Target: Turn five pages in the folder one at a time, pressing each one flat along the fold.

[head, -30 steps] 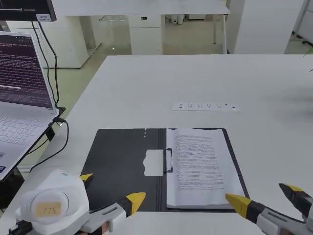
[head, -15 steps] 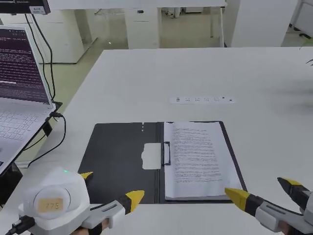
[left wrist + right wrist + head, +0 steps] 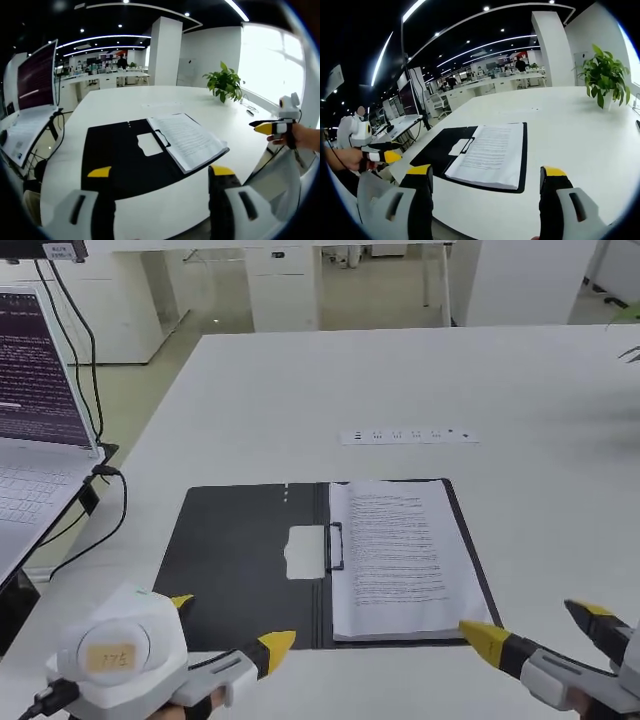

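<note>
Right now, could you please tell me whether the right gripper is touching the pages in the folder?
Apart. The right gripper view shows the right gripper's open jaws short of the pages, with a strip of bare table between them.

left hand-held gripper (image 3: 230,622) jaws apart, right hand-held gripper (image 3: 532,625) jaws apart, both empty

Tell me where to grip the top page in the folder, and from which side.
Probably pinch the top page at its free lower right corner, coming from the right with the open right gripper. Its left edge is held at the clip, so it lifts from the right.
</note>
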Available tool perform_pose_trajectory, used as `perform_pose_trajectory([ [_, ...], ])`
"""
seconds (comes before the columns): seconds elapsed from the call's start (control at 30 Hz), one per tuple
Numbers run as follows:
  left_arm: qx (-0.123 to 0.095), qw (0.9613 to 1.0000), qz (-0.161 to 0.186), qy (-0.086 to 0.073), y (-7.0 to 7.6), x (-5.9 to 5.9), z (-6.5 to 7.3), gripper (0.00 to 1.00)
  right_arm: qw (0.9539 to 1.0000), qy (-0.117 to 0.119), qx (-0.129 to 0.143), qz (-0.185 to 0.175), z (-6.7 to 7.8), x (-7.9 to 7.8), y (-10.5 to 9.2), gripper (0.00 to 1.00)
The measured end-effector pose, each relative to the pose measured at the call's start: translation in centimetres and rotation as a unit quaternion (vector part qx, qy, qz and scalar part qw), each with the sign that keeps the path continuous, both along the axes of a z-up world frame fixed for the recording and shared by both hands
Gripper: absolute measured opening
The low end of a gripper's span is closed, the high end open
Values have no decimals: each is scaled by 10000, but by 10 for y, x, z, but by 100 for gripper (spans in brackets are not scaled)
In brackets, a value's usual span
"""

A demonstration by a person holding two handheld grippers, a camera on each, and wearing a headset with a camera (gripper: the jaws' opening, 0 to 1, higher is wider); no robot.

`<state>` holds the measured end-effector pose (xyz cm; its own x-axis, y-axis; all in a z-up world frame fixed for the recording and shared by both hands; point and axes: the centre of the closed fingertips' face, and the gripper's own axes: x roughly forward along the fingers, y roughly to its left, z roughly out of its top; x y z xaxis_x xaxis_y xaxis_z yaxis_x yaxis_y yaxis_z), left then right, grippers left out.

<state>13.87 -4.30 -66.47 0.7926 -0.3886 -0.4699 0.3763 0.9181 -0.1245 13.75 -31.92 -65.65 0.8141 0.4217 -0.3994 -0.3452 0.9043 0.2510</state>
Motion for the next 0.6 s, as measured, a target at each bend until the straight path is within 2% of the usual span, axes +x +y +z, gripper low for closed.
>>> perform_pose_trajectory([
  [0.27,8,10000,-72,1,-5,6,-2,75,10000,18,24,-32,-2,-2,-1,88],
  [0.43,-7,9998,-180,-75,-15,19,0,73,10000,22,20,-59,-2,-2,-3,88],
  [0.6,16,9993,-369,-104,-29,31,-6,71,9999,28,33,-97,-3,-3,-4,88],
])
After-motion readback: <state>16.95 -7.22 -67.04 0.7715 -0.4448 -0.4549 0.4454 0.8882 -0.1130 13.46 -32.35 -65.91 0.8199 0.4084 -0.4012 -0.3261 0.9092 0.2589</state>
